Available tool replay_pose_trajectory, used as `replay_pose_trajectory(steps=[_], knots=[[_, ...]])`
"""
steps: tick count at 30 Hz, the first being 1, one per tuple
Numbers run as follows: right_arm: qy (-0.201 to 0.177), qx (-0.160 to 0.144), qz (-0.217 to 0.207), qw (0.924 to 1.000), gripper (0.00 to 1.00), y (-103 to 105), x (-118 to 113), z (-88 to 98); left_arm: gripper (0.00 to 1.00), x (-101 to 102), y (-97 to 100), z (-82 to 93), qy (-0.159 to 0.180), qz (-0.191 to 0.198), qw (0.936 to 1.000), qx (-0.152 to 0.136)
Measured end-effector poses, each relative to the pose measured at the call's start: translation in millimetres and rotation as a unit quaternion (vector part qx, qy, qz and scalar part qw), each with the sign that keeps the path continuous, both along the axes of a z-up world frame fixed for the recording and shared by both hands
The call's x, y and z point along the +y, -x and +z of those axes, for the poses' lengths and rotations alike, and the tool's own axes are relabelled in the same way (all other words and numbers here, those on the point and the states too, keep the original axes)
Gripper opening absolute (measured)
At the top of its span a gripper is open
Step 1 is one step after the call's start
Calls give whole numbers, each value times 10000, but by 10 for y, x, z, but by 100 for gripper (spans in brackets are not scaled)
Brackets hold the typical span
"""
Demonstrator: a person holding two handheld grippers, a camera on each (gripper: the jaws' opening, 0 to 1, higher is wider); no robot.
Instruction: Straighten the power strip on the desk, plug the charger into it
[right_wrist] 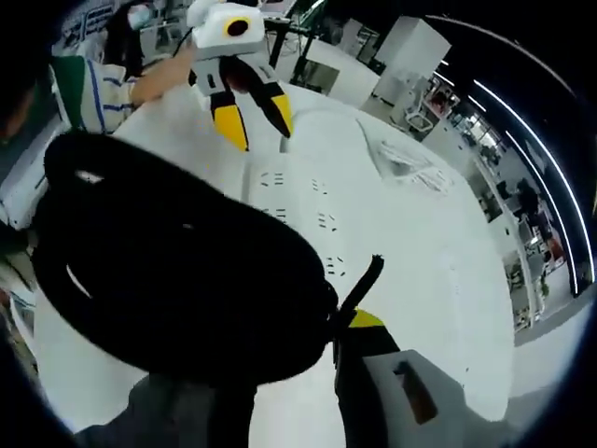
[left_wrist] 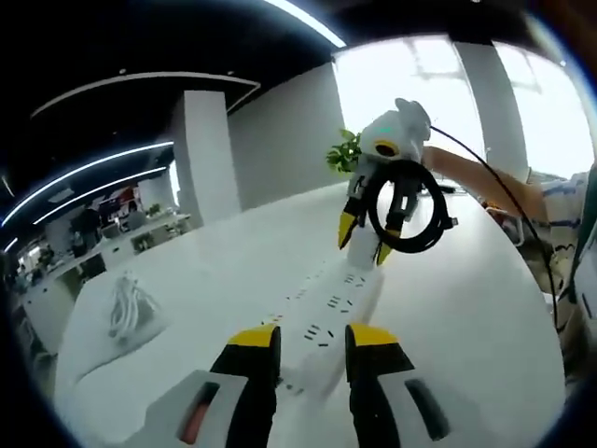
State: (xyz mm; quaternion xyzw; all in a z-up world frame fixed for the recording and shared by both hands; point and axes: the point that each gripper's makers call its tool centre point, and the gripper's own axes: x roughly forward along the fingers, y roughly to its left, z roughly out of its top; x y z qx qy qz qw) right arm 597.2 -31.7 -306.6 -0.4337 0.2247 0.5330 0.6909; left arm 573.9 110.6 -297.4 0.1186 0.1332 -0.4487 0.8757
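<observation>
A long white power strip (left_wrist: 328,313) lies on the white desk (left_wrist: 466,308), running away from me. My left gripper (left_wrist: 314,338) is open, its yellow-tipped jaws standing either side of the strip's near end. In the right gripper view the same left gripper (right_wrist: 250,126) hovers over the strip's (right_wrist: 298,201) far end. My right gripper (left_wrist: 366,238) hangs above the strip's other end, shut on a black coiled charger cable (left_wrist: 410,207). That coil (right_wrist: 177,280) is large in the right gripper view and hides one jaw of the right gripper (right_wrist: 312,331). The charger's plug is hidden.
A clear bag with a white cable (left_wrist: 131,308) lies on the desk to the left, and the same bag (right_wrist: 410,163) appears in the right gripper view. A green plant (left_wrist: 343,152) stands at the desk's far edge. A person's arm in a striped sleeve (left_wrist: 550,201) reaches in.
</observation>
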Motion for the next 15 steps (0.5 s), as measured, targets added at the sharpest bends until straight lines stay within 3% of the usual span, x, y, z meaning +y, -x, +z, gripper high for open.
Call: replay_pose_trajectory(steps=[9,15], knots=[[-701,-68,-221,9973,30,20,-52,75,27,20,7,-52,-167,38,9998,28],[-1188,-70,-455,9919,32,11,-109,113,27,38,3,-47,-43,112,9998,153]])
